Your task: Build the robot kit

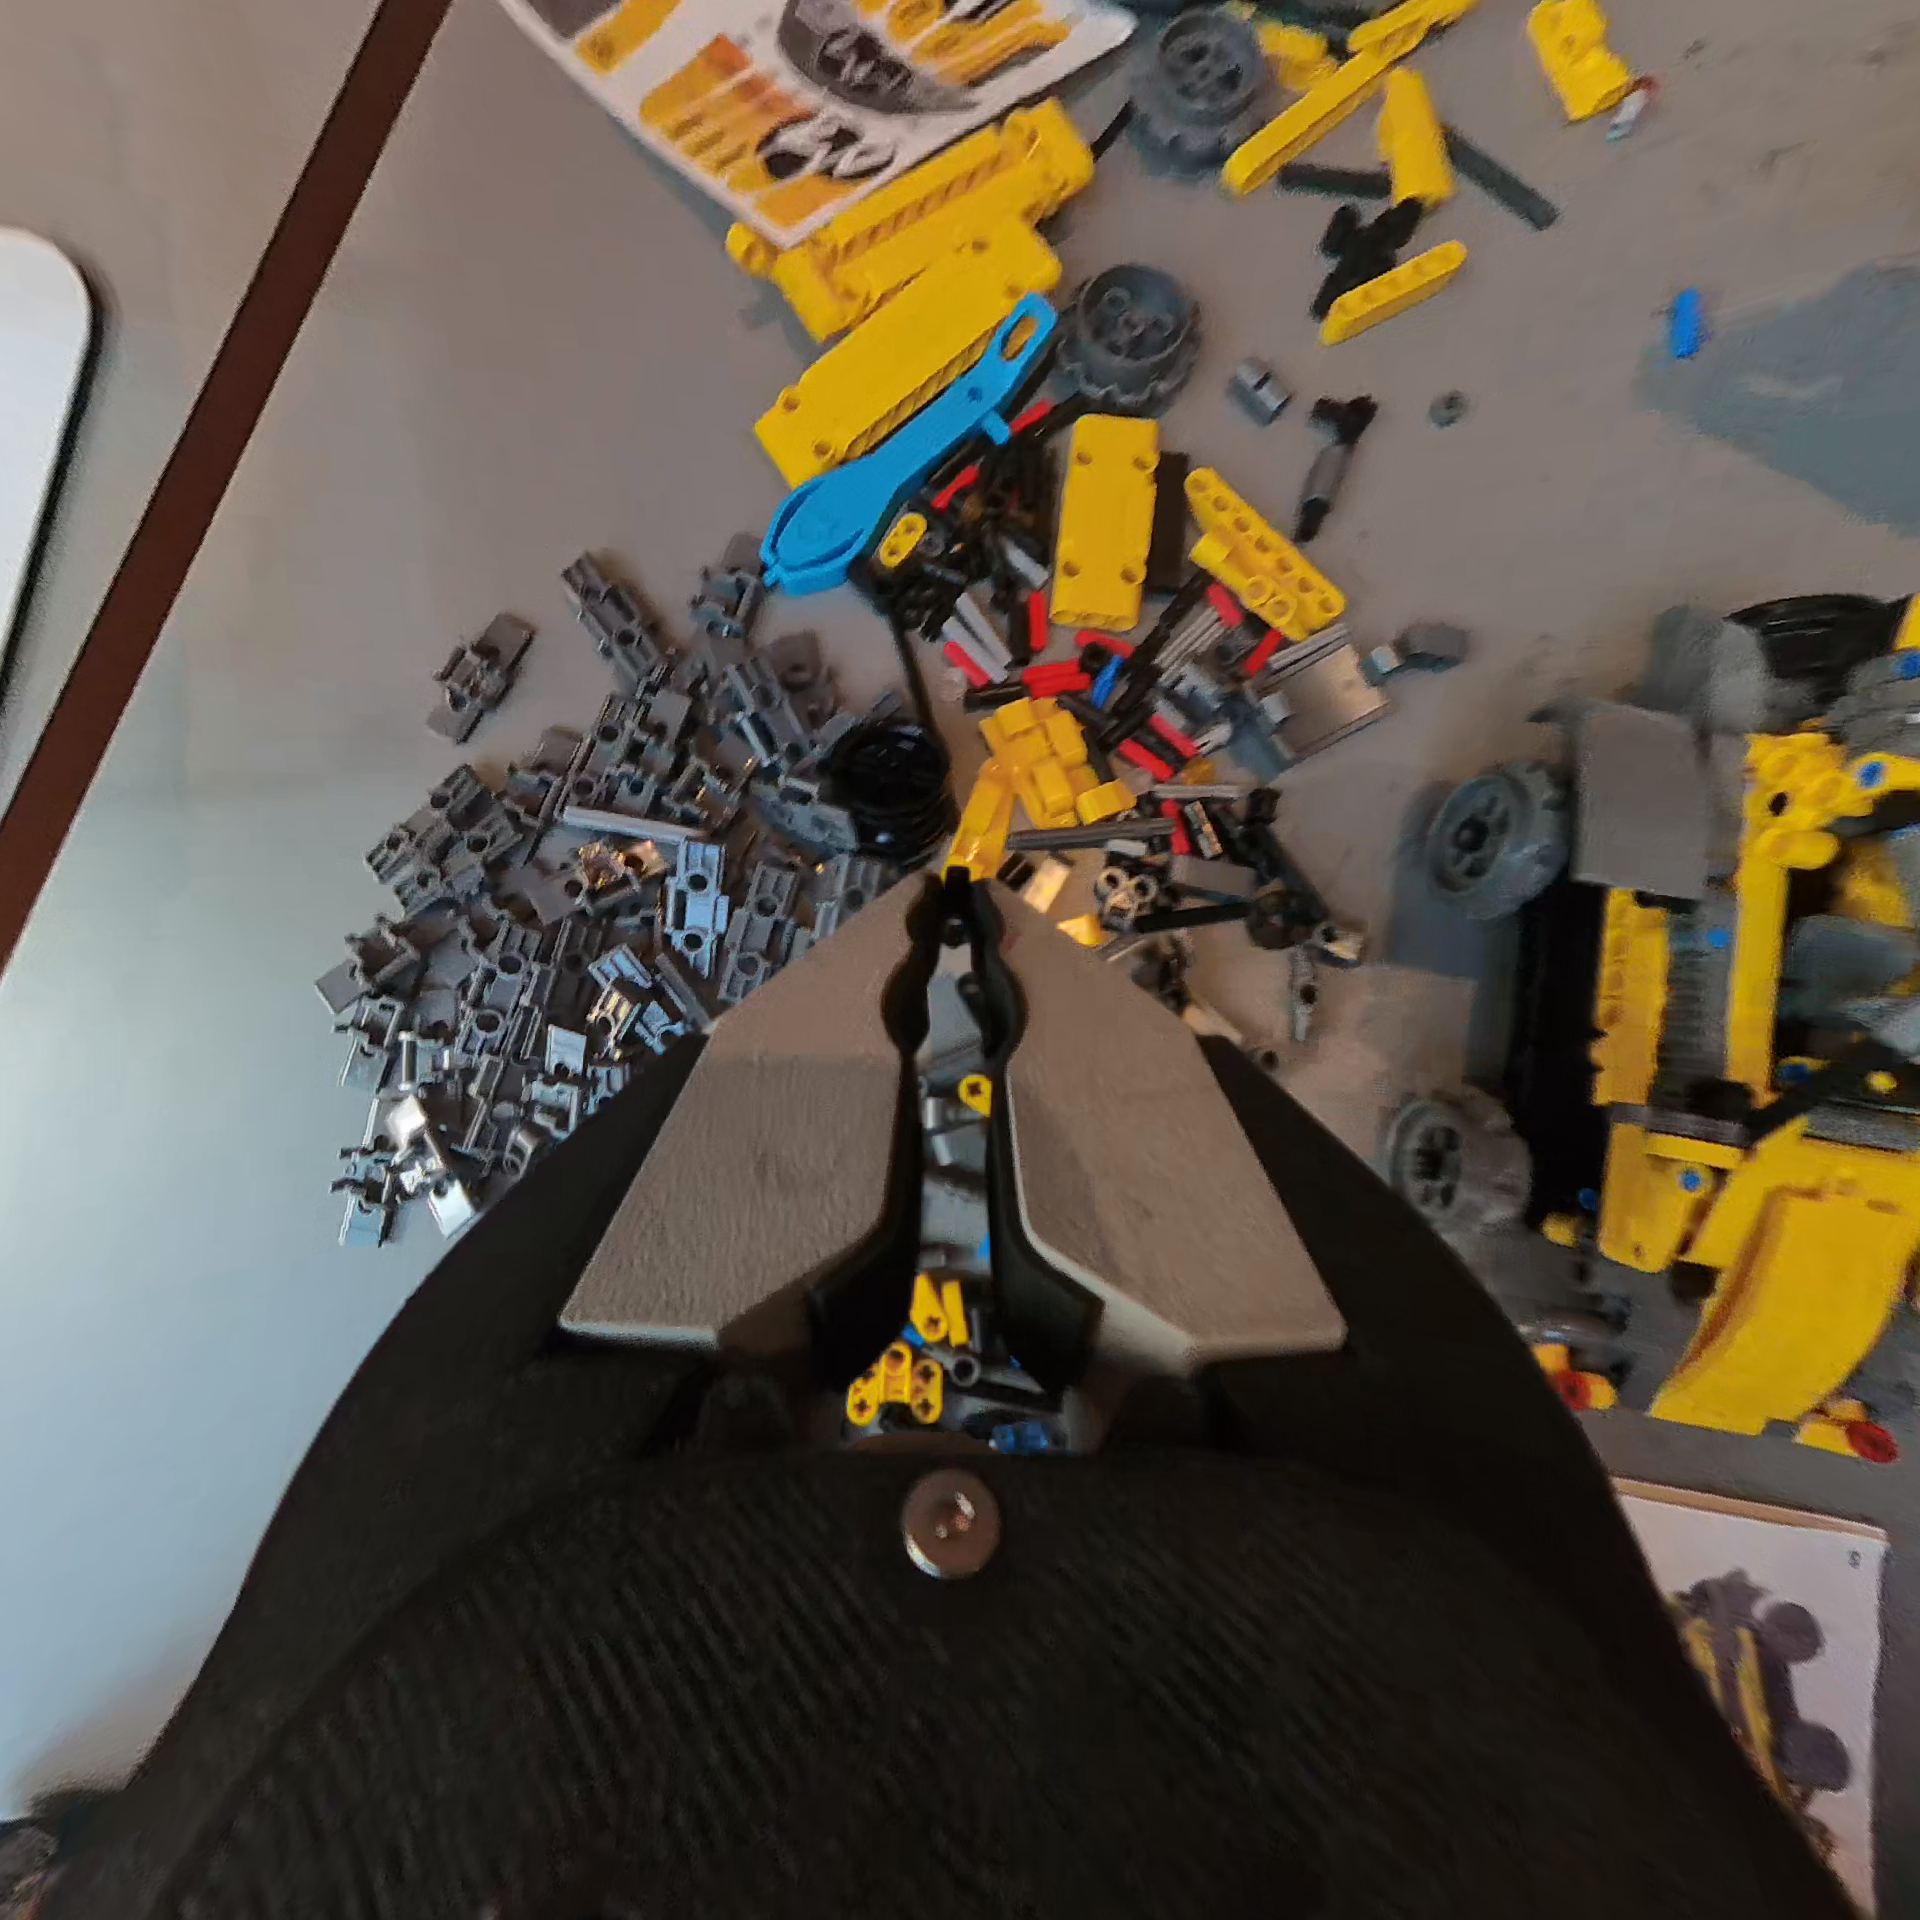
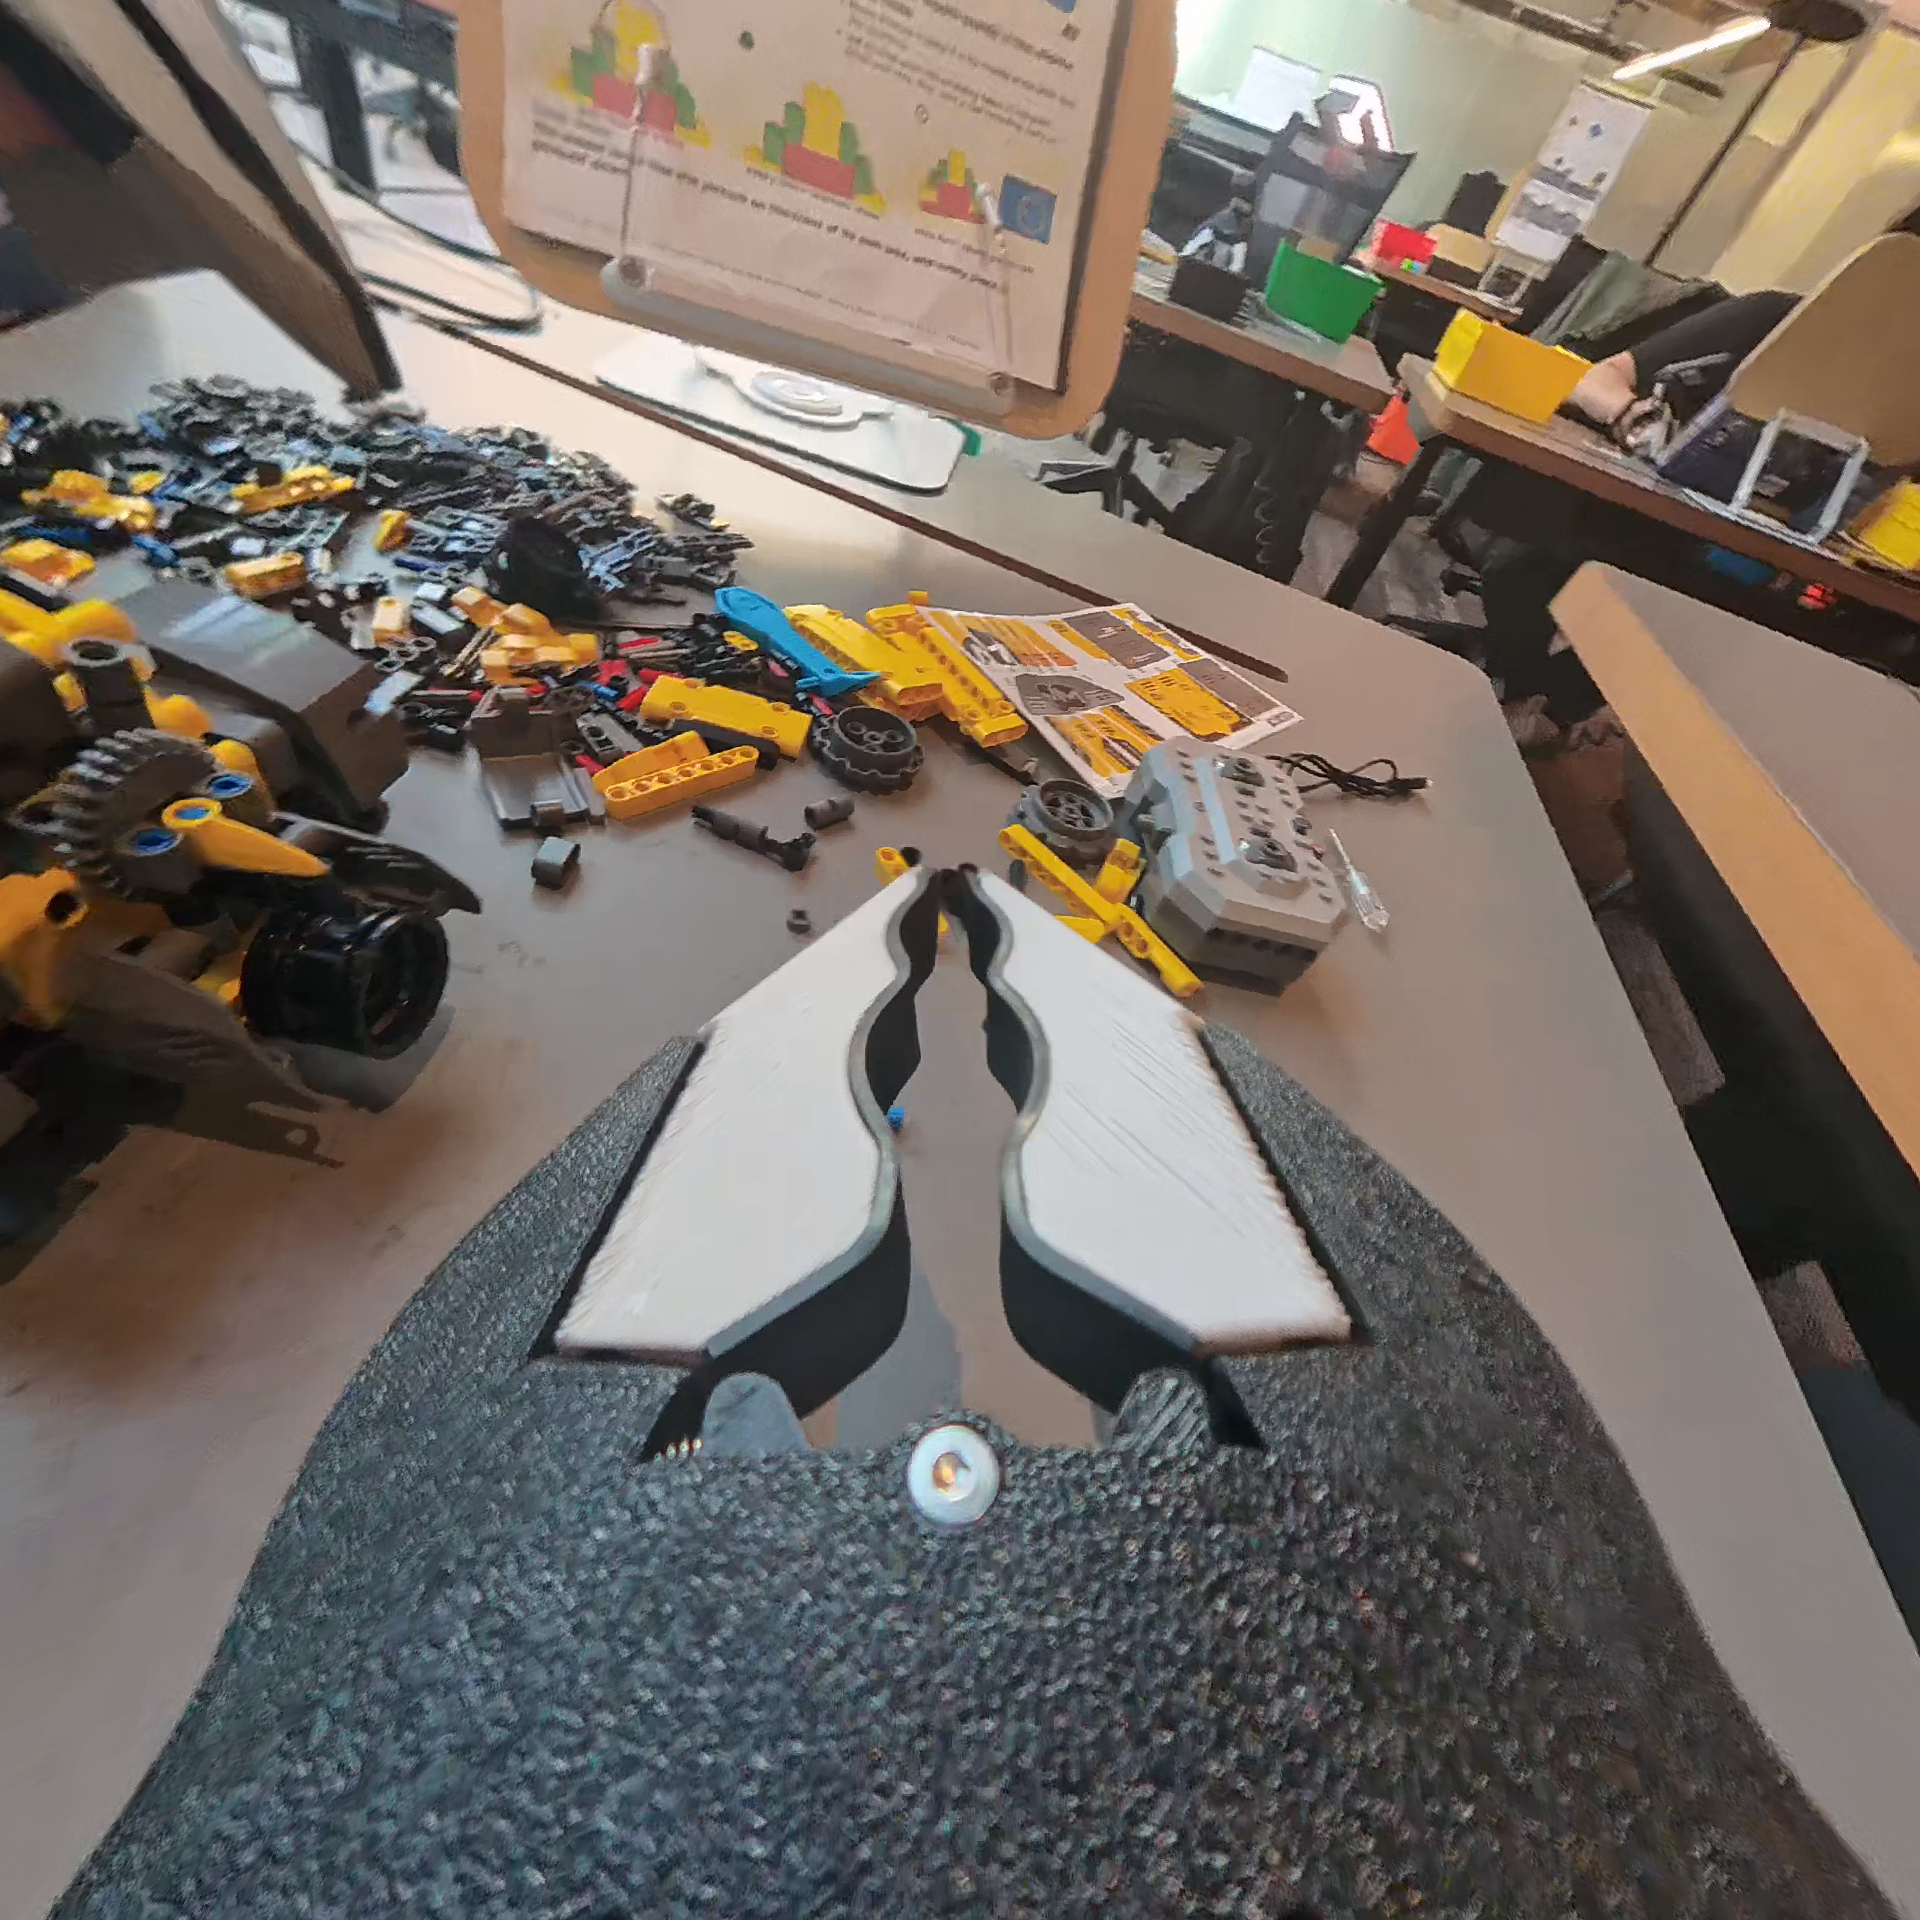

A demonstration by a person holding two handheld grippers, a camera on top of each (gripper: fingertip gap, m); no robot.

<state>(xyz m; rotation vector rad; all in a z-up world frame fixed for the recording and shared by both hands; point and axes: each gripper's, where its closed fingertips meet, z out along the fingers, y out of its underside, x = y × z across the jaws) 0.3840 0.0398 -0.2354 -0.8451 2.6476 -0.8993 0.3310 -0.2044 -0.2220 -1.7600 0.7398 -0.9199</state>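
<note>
Jaws of the left gripper (image 1: 958,883) pinched a small yellow piece (image 1: 977,826) above the loose parts pile (image 1: 1091,675) on the desk (image 1: 312,623); right gripper (image 2: 943,883) jaws were pressed together, empty, near a grey motor block (image 2: 1226,862). Left of that, the yellow vehicle model (image 2: 156,883) stood partly built.

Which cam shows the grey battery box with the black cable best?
Right wrist view: the grey battery box sits whole and fairly sharp just right of the right gripper tips, black cable trailing behind. The left wrist view does not show it.
</note>
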